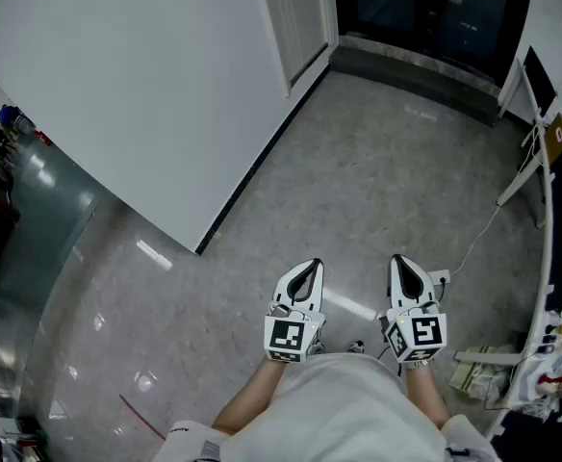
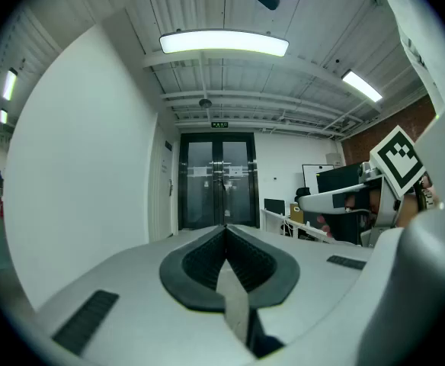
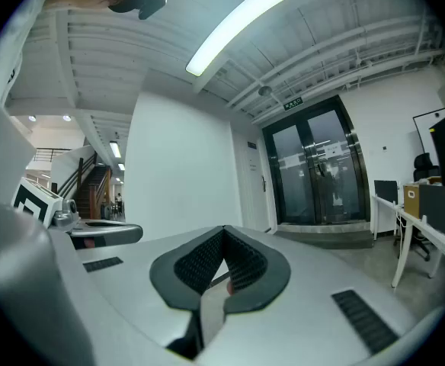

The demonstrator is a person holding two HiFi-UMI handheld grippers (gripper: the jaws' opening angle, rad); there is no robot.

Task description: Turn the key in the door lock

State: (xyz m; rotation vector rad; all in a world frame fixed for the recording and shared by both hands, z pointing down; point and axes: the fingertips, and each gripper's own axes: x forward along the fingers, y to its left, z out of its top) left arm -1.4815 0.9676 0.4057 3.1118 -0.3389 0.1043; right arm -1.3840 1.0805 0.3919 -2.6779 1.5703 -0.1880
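Note:
No key or lock can be made out in any view. A white door (image 1: 295, 17) stands in the wall far ahead, also visible as the white door (image 3: 251, 185) left of dark glass double doors (image 3: 318, 174). Both grippers are held level, side by side over the floor, close to the person's body. The left gripper (image 1: 310, 263) is shut, its pads meeting at the tip with nothing between them, as the left gripper (image 2: 226, 231) shows. The right gripper (image 1: 401, 260) is shut and empty too, with the right gripper (image 3: 224, 235) pointing toward the doors.
A long white wall (image 1: 137, 94) runs along the left. A white desk (image 1: 541, 191) with clutter and a trailing cable (image 1: 483, 234) lines the right side. Speckled grey floor (image 1: 377, 162) stretches ahead to the glass double doors (image 2: 216, 181).

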